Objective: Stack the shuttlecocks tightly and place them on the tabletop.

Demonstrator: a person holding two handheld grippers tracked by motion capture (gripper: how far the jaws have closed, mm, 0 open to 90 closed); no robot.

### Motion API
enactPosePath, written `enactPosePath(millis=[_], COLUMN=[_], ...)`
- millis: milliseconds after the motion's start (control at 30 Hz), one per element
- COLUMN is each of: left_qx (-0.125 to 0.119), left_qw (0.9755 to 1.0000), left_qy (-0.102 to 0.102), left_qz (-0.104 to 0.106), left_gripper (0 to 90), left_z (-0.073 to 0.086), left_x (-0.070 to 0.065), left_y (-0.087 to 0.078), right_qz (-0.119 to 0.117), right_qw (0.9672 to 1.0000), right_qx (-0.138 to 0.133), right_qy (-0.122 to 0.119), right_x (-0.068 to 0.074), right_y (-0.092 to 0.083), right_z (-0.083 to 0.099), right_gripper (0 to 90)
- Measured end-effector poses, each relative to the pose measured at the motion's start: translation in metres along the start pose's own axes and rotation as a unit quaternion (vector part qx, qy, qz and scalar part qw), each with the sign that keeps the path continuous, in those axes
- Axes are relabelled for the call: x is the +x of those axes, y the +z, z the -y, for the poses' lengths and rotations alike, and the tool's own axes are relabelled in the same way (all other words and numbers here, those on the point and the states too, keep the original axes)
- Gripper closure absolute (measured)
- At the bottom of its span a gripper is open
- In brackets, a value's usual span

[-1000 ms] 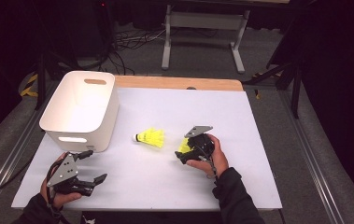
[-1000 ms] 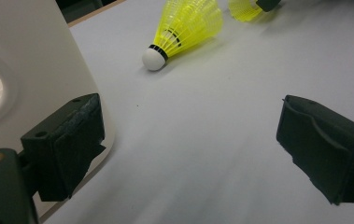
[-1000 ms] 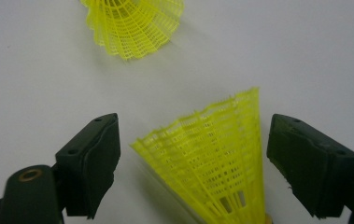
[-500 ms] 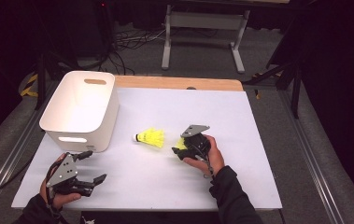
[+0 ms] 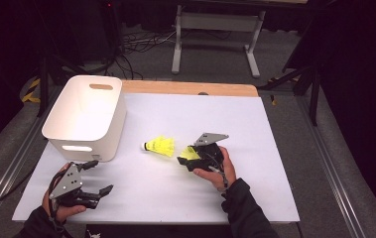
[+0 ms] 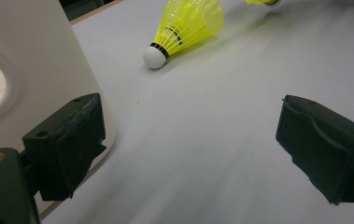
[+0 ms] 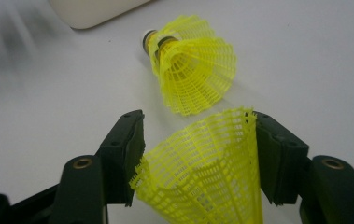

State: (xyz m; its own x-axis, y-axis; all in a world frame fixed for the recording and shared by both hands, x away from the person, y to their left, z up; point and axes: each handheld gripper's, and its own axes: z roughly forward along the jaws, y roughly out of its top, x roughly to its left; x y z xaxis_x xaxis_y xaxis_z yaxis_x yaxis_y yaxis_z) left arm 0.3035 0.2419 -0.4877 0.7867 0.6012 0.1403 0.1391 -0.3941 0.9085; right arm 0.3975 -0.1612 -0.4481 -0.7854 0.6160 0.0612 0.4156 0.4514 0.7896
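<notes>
My right gripper (image 5: 188,158) lay low, clamped on a shuttlecock (image 7: 207,177) | left gripper (image 5: 98,176) rested near-left, jaws apart | second shuttlecock (image 5: 159,146) just left.

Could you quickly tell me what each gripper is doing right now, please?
Left gripper: open, holding nothing.
Right gripper: shut on a yellow shuttlecock.

Left gripper (image 5: 92,184) is parked low at the near-left corner of the worktop (image 5: 284,163), left hand (image 5: 61,208) wrapped round the back, jaws spread wide with nothing in between. Right gripper (image 5: 188,157) sits further up, mid-worktop, pointing left, right hand (image 5: 219,168) underneath it and the dark sleeve (image 5: 245,213) trailing back. Its jaws are pinched onto the skirt of a yellow shuttlecock (image 7: 207,172).
</notes>
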Motion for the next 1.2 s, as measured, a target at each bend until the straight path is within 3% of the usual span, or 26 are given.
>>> enactPosePath(millis=[133, 500, 800, 1200], left_qx=[0.0, -0.002, -0.001, 0.001], left_qw=[1.0, 1.0, 1.0, 1.0], left_qy=[0.002, 0.002, 0.002, 0.002], left_qz=[0.0, 0.004, 0.005, 0.007], left_gripper=[9.0, 8.9, 8.9, 8.9], left_z=[0.0, 0.0, 0.0, 0.0], left_x=[0.0, 0.0, -0.001, -0.001], left_y=[-0.001, -0.001, 0.0, 0.001], right_qz=[-0.005, -0.013, 0.007, 0.026], right_qw=[0.9999, 0.9992, 0.9991, 0.9974], right_qx=[0.011, -0.011, -0.016, -0.03], right_qy=[0.01, 0.037, 0.039, 0.061], right_x=[-0.003, -0.013, -0.021, -0.039], right_y=[0.005, -0.011, -0.028, -0.06], right_z=[0.006, 0.008, 0.011, 0.026], right_gripper=[38.3, 33.4, 32.6, 28.2])
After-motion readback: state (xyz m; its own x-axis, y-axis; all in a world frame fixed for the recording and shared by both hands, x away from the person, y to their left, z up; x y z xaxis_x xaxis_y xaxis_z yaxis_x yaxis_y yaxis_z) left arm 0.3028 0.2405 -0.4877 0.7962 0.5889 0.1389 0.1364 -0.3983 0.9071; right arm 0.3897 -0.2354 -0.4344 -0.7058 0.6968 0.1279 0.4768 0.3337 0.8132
